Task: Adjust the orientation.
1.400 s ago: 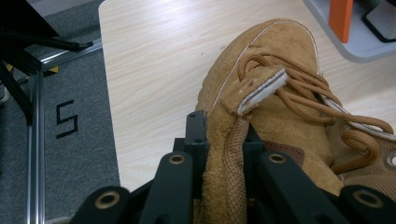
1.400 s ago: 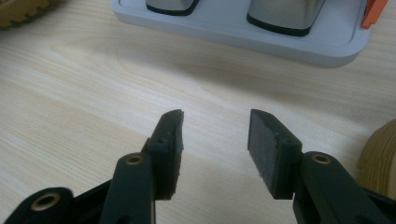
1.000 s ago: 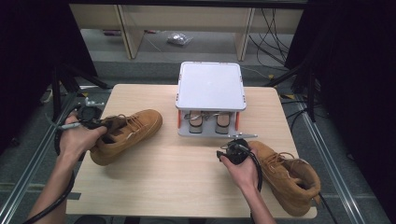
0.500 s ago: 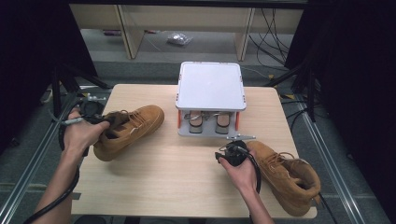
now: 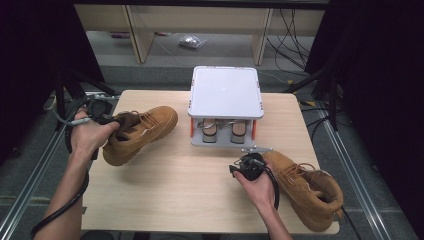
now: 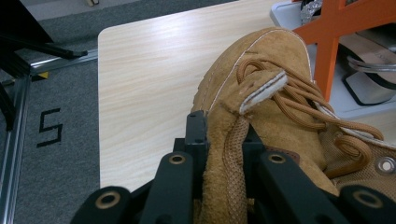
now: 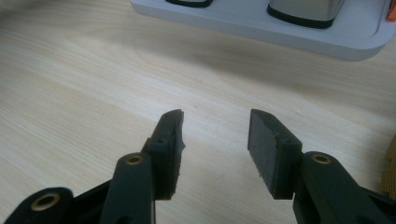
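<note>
High view: the left gripper (image 5: 107, 120) is sitting near the desk's (image 5: 165, 187) left edge, its jaws clamping the collar of the left boot (image 5: 142, 131). That boot is lying on the left half of the desk, toe pointing toward the rack (image 5: 226, 102), heel at the left edge. The left hand (image 5: 87, 136) is wrapping round the gripper body, cable trailing down along the forearm.

Left gripper view: the jaws are pinching the tan suede collar and the heel loop (image 6: 236, 154) between the pads, narrow gap, boot filling it. The laces (image 6: 299, 100) are running off to the right. An orange rack leg (image 6: 334, 39) is standing just past the toe, right in the boot's line, with a sandal (image 6: 373, 51) lying on the rack's lower shelf behind it.

High view again: the right gripper (image 5: 239, 169) is hovering over bare wood near the front edge, just left of the right boot (image 5: 307, 187), which is lying at the front right corner. The right hand (image 5: 260, 187) is holding it.

Right gripper view: the jaws are standing apart with nothing between them, desk showing through the gap. The rack's white base (image 7: 280, 30) is lying ahead across the top.
</note>
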The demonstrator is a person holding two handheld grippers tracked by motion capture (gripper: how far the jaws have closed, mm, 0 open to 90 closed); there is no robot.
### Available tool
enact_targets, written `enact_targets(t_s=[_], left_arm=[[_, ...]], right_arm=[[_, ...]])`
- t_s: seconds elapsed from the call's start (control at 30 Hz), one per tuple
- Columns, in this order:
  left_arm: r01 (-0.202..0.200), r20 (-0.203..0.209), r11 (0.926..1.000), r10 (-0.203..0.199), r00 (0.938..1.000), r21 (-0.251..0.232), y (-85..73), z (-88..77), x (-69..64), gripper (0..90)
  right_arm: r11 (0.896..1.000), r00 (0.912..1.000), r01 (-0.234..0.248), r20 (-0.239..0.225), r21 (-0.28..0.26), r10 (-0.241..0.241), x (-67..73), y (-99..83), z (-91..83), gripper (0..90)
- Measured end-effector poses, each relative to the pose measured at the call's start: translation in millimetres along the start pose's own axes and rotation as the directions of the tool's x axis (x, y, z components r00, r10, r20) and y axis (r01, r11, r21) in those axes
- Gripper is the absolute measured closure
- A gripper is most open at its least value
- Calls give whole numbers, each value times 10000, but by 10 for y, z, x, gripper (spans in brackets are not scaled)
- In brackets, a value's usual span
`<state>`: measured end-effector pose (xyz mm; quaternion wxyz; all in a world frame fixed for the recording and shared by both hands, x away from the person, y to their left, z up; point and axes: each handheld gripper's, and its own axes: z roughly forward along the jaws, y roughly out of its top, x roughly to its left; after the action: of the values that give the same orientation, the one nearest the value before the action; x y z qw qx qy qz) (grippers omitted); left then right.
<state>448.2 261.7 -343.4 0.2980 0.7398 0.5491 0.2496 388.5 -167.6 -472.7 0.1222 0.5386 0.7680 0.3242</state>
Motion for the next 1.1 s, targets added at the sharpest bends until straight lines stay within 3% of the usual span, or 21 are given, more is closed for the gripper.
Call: enact_targets(t_s=[0.07,0.23,0.3,0.33,0.37,0.43,0.6,0.63,0.67,0.7,0.93,1.0,1.1], left_arm=[[5,-17,10000,-5,10000,-51,22,3,-7,800],[121,-166,9998,-123,9998,-147,87,9,-27,801],[142,-237,9998,-145,9996,-122,113,10,-37,801],[184,-229,9997,-187,9996,-158,125,13,-38,801],[183,-212,9997,-187,9996,-170,132,15,-37,801],[178,-210,9996,-183,9996,-209,155,18,-45,802],[307,-159,9990,-312,9994,-330,208,25,-57,801],[347,-151,9988,-352,9993,-338,225,22,-60,801],[335,-161,9987,-341,9993,-371,238,20,-62,801],[328,-166,9987,-335,9993,-391,248,17,-65,801],[220,-292,9984,-236,9993,-529,347,-11,-73,802],[246,-315,9981,-264,9992,-570,369,-14,-73,802],[292,-394,9975,-318,9987,-649,397,-18,-71,802]], right_arm=[[9997,9998,206,-39,-118,-206,-16,-1,4,557],[10000,9993,-64,-374,-67,61,15,-15,-31,557],[9996,9996,274,-16,-72,-274,-6,-30,-31,557],[9999,9995,-37,-328,-125,33,20,-35,-29,557],[9999,9988,-57,-491,-162,49,27,-39,-35,557],[9997,9990,139,-416,-217,-148,19,-44,-40,557],[9999,9993,-13,-387,-117,9,47,-65,-46,557],[9998,9996,158,-224,-90,-160,31,-70,-40,557],[10000,9997,-22,-262,-78,20,51,-79,-41,557],[9996,9988,166,-456,-228,-176,40,-80,-34,556],[9998,9990,-16,-456,-194,8,49,-104,-37,556],[9998,9996,157,-221,-104,-159,33,-113,-44,556],[9997,9985,-63,-538,-222,51,49,-114,-51,556]])
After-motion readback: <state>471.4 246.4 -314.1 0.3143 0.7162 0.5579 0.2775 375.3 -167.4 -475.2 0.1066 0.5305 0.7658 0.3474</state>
